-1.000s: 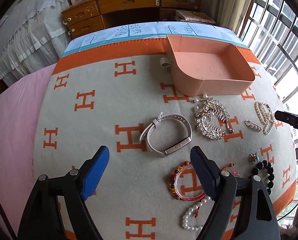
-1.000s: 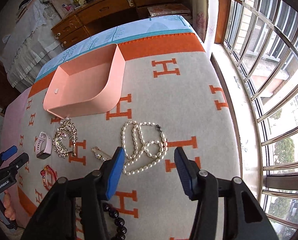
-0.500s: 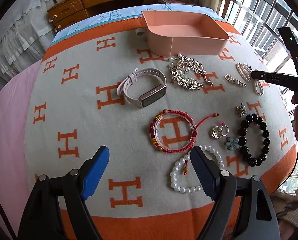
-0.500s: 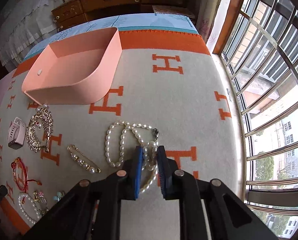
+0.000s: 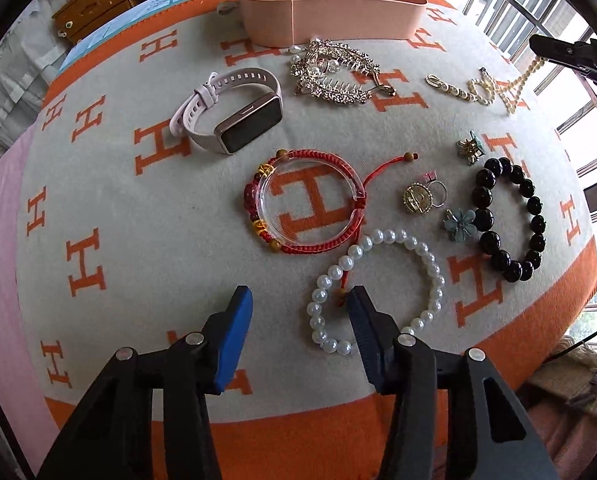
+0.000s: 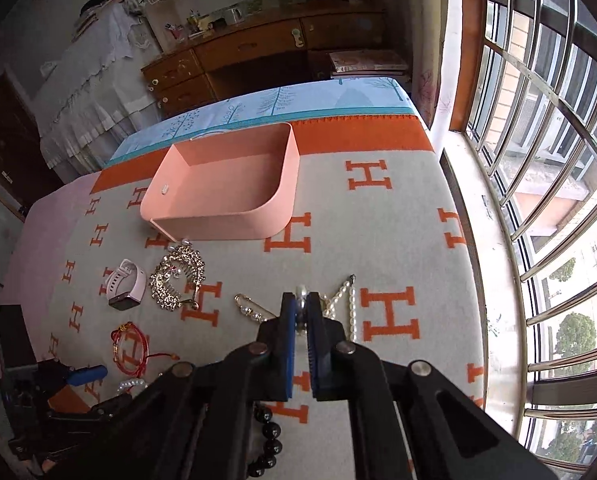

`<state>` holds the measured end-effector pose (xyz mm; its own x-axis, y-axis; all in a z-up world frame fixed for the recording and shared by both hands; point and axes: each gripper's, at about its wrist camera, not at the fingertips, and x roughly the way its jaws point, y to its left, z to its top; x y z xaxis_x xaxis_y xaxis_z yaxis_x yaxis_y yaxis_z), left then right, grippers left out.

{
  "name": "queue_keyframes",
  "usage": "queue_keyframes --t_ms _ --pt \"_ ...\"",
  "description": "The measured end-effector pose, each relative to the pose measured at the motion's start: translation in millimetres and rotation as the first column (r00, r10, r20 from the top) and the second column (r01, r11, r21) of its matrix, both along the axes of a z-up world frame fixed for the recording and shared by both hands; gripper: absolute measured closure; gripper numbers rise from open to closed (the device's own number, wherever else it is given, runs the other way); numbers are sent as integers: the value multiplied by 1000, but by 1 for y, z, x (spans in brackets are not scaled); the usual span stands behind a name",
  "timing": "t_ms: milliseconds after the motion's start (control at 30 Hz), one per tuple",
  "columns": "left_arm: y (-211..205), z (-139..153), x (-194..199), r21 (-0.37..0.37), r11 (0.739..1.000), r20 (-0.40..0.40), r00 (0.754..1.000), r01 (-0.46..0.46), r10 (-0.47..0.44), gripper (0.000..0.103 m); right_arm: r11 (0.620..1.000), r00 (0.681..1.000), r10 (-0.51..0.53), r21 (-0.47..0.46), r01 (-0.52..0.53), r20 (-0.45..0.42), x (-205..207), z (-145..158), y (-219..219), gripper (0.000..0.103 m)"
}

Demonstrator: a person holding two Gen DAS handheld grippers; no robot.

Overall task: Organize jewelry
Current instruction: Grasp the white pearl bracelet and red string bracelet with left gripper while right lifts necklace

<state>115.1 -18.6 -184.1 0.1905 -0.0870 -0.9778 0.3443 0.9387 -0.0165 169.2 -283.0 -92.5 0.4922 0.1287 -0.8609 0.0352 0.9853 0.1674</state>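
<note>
My right gripper [image 6: 302, 304] is shut on the pearl necklace [image 6: 344, 300] and lifts it; its strands hang to the blanket, also seen in the left wrist view [image 5: 514, 84]. The empty pink box [image 6: 226, 184] stands beyond it. My left gripper [image 5: 298, 304] is open and empty, low over the blanket, its right finger at the white pearl bracelet [image 5: 378, 288]. Ahead lie a red cord bracelet [image 5: 310, 204], a pink smartwatch [image 5: 234, 108], a rhinestone hair comb [image 5: 334, 72], a black bead bracelet [image 5: 510, 220], a pearl pin [image 5: 450, 88] and small rings [image 5: 422, 196].
The bed carries a grey and orange H-pattern blanket [image 5: 138, 220]. A barred window [image 6: 538, 160] runs along the right side. A wooden desk [image 6: 258, 52] stands past the bed's far end. The blanket's front edge [image 5: 298, 432] drops off close under my left gripper.
My right gripper closed on the pearl necklace and has raised it off the blanket. My left gripper pulled back and down toward the near bracelets, its jaws now narrower.
</note>
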Motion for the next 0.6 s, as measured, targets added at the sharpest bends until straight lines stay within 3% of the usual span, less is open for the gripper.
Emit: queue_keyframes --t_ms 67,133,200,400,600 --pt "1 1 0 -6 1000 4 1000 5 -5 61 1000 1000 10 9 -11 25 -2 10 3 98" --pt "1 1 3 -10 1000 13 1000 5 -5 72 1000 999 21 18 -22 43 -5 19 7 98" --pt "-1 0 9 -16 1000 15 1000 1 -1 90 999 998 31 27 -32 55 -7 25 10 98" --pt "-1 5 14 -54 998 13 999 -37 38 96 997 996 49 59 -54 76 -7 40 17 98" --pt "-3 65 13 -97 995 139 990 -23 36 96 996 987 75 38 -81 140 -8 72 27 98"
